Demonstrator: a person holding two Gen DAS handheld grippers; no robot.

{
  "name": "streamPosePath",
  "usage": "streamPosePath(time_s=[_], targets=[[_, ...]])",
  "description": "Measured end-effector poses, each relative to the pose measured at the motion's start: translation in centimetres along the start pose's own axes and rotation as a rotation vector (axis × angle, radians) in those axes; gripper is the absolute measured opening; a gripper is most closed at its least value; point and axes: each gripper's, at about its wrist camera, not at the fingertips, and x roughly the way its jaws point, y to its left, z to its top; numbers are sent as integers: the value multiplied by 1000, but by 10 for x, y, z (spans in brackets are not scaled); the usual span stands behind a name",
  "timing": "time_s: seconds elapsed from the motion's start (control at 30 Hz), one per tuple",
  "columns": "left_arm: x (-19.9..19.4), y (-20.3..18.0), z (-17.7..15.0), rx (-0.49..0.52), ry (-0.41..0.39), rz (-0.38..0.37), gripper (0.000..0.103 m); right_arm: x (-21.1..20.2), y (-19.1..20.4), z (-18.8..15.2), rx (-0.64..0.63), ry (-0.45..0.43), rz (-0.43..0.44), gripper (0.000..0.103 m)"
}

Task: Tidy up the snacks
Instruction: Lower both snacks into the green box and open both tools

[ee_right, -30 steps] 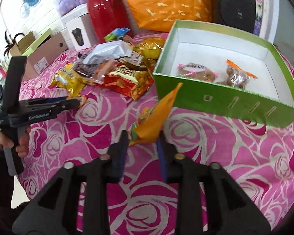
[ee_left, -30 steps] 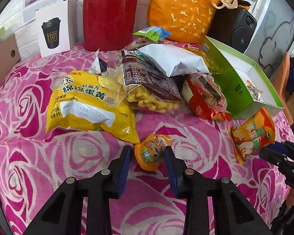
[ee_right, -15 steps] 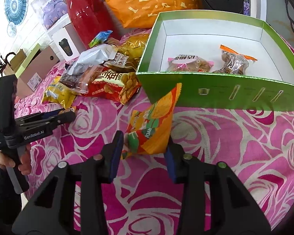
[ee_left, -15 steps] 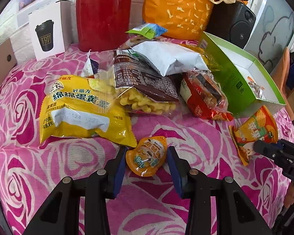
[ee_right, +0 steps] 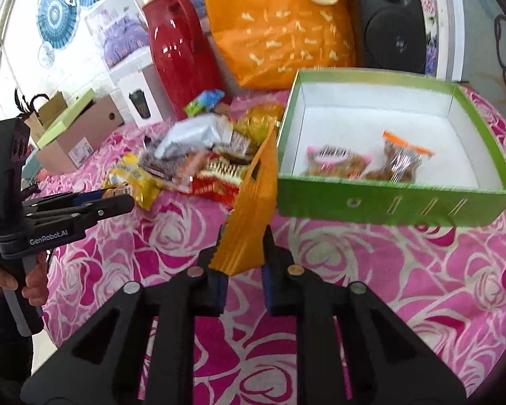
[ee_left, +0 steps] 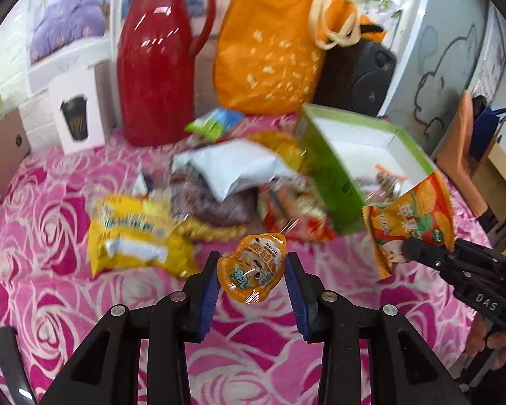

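The left gripper (ee_left: 252,276) points toward twelve o'clock, its blue pads touching both edges of a small orange jelly cup (ee_left: 251,271) held off the pink rose tablecloth (ee_left: 44,222). The right gripper (ee_right: 242,263) pinches an orange snack packet (ee_right: 253,209) upright — the green box (ee_right: 388,199) sits at two o'clock.

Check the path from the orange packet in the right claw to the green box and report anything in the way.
Nothing visible blocks it. The flat orange foil snack packet, pinched in the right claw, is raised before the open green cardboard box. Only the box's near wall lies between, and the packet must clear it.
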Motion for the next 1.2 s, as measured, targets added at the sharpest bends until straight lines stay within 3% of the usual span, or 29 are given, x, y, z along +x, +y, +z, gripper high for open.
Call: streamPosePath(time_s=[0.23,0.47,0.6,0.77,0.9,0.93,0.97,1.0,1.03,1.07,1.2], targets=[[0,-52,50,85,-75,-51,38,-32,-38,23,37,-107,-136,18],[39,-97,88,124,-51,-105,38,-45,-98,33,120,-145,-290,18],[67,-118,103,139,-16,-127,38,-38,-130,38,145,-121,-360,18],[97,-136,111,164,17,-114,38,-22,-150,40,154,-90,-380,18],[114,-140,115,169,25,-98,40,-5,-155,41,138,-79,-348,20],[115,-140,116,170,12,-89,45,-2,-155,41,129,-80,-343,23],[115,-139,115,167,-1,-75,56,1,-155,41,117,-80,-348,38],[115,-138,114,158,-8,-52,86,4,-154,41,98,-77,-364,70],[115,-137,114,142,-21,-13,101,5,-153,41,81,-81,-388,86],[111,-136,112,131,-56,22,102,5,-152,41,67,-92,-402,98],[113,-134,112,154,-58,68,102,4,-149,43,28,-109,-425,98]])
